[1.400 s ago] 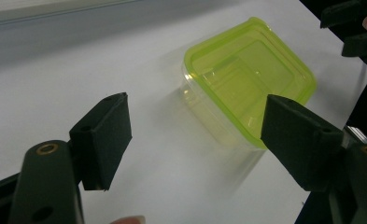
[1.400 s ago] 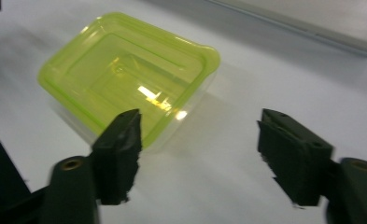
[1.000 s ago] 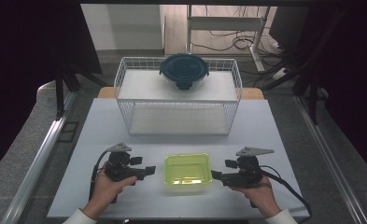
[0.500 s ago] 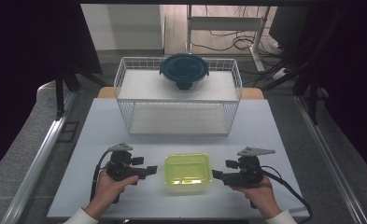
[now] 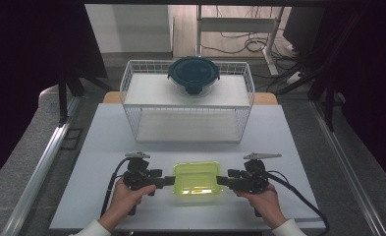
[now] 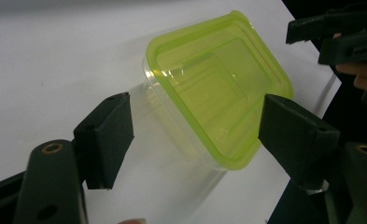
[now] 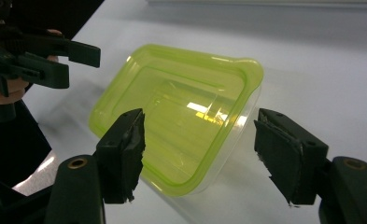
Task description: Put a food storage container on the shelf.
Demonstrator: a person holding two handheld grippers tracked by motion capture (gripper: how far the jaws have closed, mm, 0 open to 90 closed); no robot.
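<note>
Hand-held grippers flank a green-lidded container [image 5: 197, 177] on a white table [image 5: 289, 142].

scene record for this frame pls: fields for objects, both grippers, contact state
main object: clear container with yellow-green lid, lid on, at the table's near edge
table: white top
left gripper: jaws open, astride the container's left end, pads apart from it in the left gripper view
right gripper: jaws open, astride the right end, no contact seen
contact: none visible; container rests on the table
background: white wire basket at the far side, open side toward the person
on basket top: round dark teal lidded container
</note>
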